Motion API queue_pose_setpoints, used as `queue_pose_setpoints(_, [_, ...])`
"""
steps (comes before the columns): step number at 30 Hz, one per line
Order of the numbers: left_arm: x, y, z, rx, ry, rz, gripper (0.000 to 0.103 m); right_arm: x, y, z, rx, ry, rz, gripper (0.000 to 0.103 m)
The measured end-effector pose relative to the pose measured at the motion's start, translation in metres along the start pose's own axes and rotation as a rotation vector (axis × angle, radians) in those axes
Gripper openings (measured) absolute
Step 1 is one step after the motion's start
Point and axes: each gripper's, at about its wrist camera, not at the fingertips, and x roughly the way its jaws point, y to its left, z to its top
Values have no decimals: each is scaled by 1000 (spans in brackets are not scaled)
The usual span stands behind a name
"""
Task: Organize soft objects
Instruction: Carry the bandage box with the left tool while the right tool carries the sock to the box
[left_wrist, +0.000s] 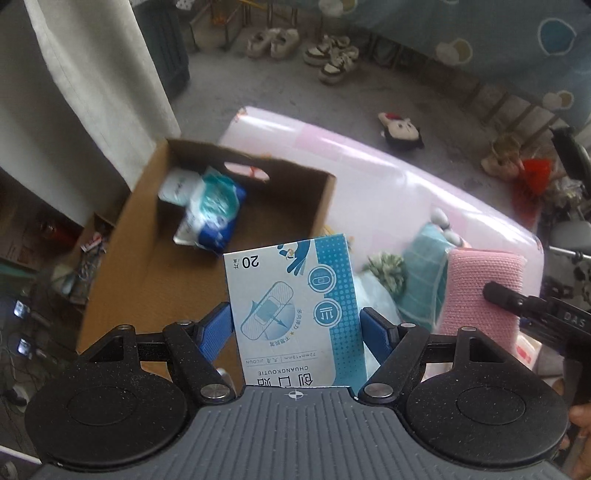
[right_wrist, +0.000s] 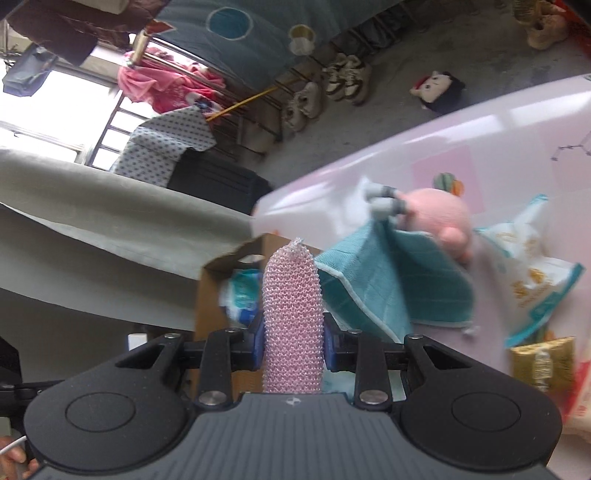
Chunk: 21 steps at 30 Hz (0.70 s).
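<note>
- Left hand-held gripper, bottom centre of the left view: blue pads clenched on both long edges of a plaster box, box upright and printed face toward the camera. Edge grip likely chosen so the thin carton stays flat and drops in end-first.
- Right hand-held gripper, bottom centre of the right view: jaws nearly closed, squeezing a pink mesh sponge narrow between the pads. Soft item, so compressed hard to avoid slipping. Same sponge visible at right edge of the left view, clamped by the other tool's black finger.
- Both items lifted clear of the worktop, pink and glossy, angled toward the carton.
- Just beyond: open cardboard box at left centre of the left view, standing at the worktop's edge. Already contains a blue-white soft pack and a white pack behind it. Evident collection bin.
- Still on the worktop, right side: teal cloth, pink plush toy touching it, white-teal pouch, gold packet. Not yet sorted.
- Far: doll on the floor, shoes along the upper frame, blue patterned cloth over a rail behind them. Not part of the job, as far as can be judged.
- Judgement: mid-task, two items in transit, drop into carton next.
</note>
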Motion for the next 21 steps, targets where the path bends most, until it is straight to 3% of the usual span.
queue_pose_setpoints(5, [20, 30, 28, 7, 8, -8, 74, 31, 34, 8, 50, -33, 94, 5])
queue_pose_setpoints(11, [51, 63, 60, 73, 44, -17, 74, 91, 73, 14, 70, -34, 111, 5])
queue_pose_setpoints(16, [92, 76, 83, 148, 103, -35, 74, 148, 90, 7, 90, -6, 15, 5])
queue_pose_setpoints(21, [132, 79, 101, 225, 154, -62, 74, 194, 98, 2, 98, 2, -139, 5])
